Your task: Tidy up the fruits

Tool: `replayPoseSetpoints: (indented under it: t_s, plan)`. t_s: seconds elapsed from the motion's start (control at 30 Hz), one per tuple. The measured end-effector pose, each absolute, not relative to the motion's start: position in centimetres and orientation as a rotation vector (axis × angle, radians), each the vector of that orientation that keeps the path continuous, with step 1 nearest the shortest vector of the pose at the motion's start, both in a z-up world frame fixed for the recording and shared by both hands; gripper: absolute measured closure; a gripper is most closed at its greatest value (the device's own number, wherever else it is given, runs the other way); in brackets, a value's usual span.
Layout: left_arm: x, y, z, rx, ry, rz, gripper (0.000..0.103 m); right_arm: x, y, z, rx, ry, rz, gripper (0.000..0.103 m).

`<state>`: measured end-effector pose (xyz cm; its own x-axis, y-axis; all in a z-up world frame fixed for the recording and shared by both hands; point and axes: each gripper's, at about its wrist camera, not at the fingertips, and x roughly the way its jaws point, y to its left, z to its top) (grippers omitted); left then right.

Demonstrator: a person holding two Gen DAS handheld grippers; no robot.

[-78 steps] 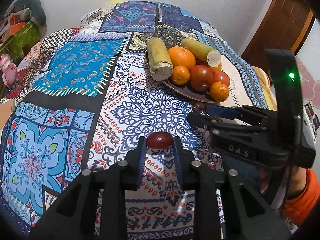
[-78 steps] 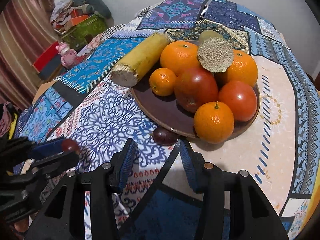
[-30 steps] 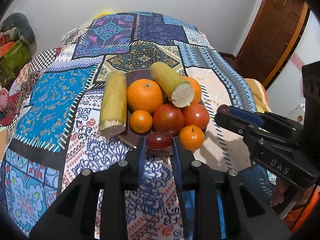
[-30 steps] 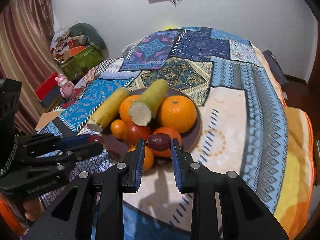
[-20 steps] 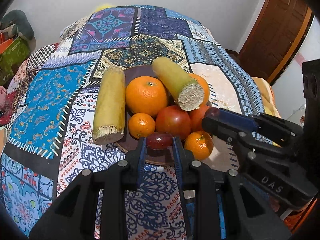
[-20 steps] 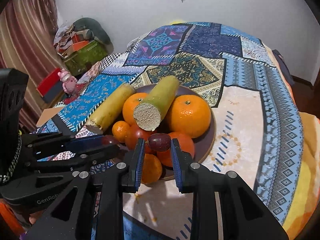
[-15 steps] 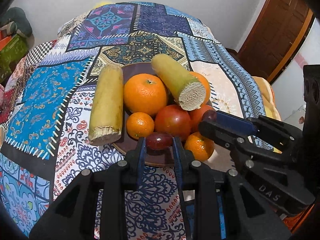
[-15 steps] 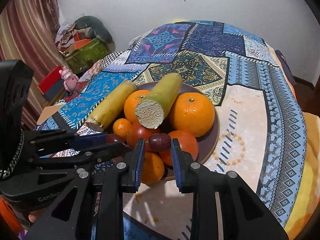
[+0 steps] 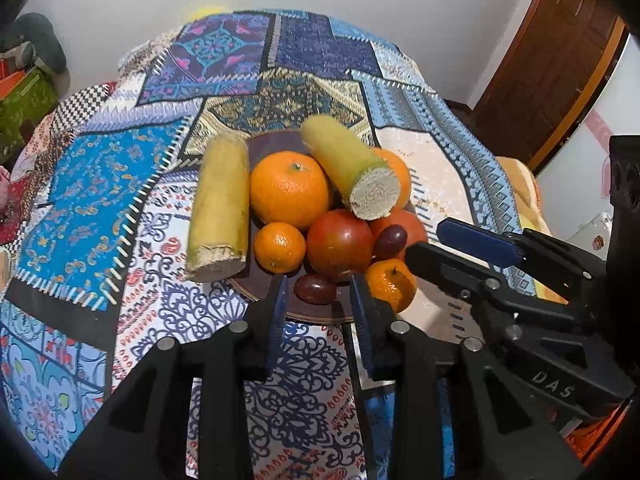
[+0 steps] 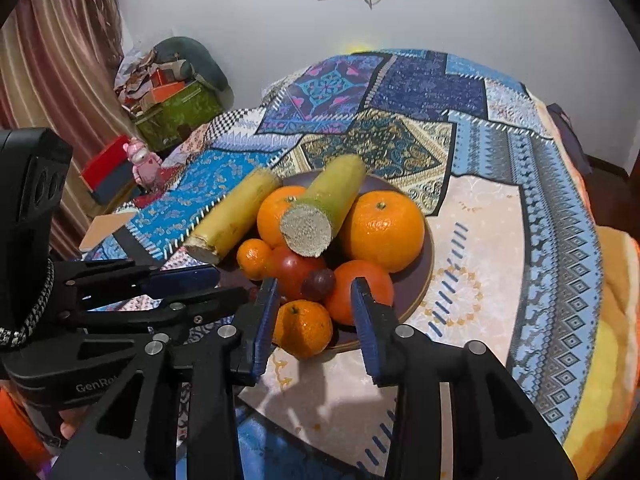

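Round brown plate (image 9: 276, 144), glossy oranges (image 9: 290, 190), fibrous cut stalks (image 9: 219, 204), possibly smooth dates (image 9: 315, 289)

"DAS" on right tool (image 9: 460, 248); "GenRo" on left tool (image 10: 224, 282)

Oranges (image 9: 291, 189), tomatoes (image 9: 339, 239) and canes (image 9: 219, 208) lie on the plate (image 9: 276, 144).

The brown plate (image 9: 276, 148) is mostly hidden under piled fruit, and the sugarcane piece (image 9: 336, 148) looks motion-blurred.
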<state>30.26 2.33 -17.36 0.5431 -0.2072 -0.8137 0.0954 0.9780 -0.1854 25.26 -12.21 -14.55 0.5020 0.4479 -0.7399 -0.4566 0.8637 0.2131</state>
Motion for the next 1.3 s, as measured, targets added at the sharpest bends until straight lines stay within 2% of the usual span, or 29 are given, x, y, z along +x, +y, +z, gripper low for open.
replayPoseSetpoints:
  t_s: [0.33,0.6,0.7,0.8,0.93,1.0,1.07,1.17,1.23,1.3]
  plan:
    - [24.1,2.9,-7.8,-0.104,0.728,-0.145,0.071,21.4,-14.6,-7.0,0.029,0.722,0.506,0.069]
    - [15.3,1.7,0.9,-0.051,0.464,-0.112,0.071,13.8,-16.4,0.9,0.049,0.507,0.507,0.069]
    - [12.0,0.9,2.8,-0.022,0.381,-0.098,0.067,10.8,-16.6,3.0,0.038,0.436,0.512,0.069]
    - [8.8,0.5,4.3,-0.011,0.308,-0.085,0.059,8.2,-16.9,4.5,0.042,0.375,0.517,0.066]
    - [5.8,0.1,5.3,-0.005,0.236,-0.056,0.043,6.0,-17.0,5.4,0.044,0.323,0.515,0.058]
    - [4.9,0.2,5.5,-0.008,0.222,-0.049,0.039,5.0,-16.8,5.5,0.032,0.302,0.499,0.054]
    - [4.4,0.4,5.4,-0.019,0.219,-0.05,0.034,4.5,-16.8,5.3,0.03,0.292,0.487,0.042]
    - [4.2,0.6,5.2,-0.028,0.218,-0.04,0.03,4.4,-16.8,5.0,0.032,0.286,0.472,0.031]
    - [4.0,0.8,5.0,-0.023,0.221,-0.034,0.027,4.3,-16.7,4.9,0.033,0.286,0.465,0.026]
    - [3.8,0.9,4.9,-0.019,0.219,-0.023,0.02,3.8,-16.8,5.0,0.031,0.283,0.459,0.021]
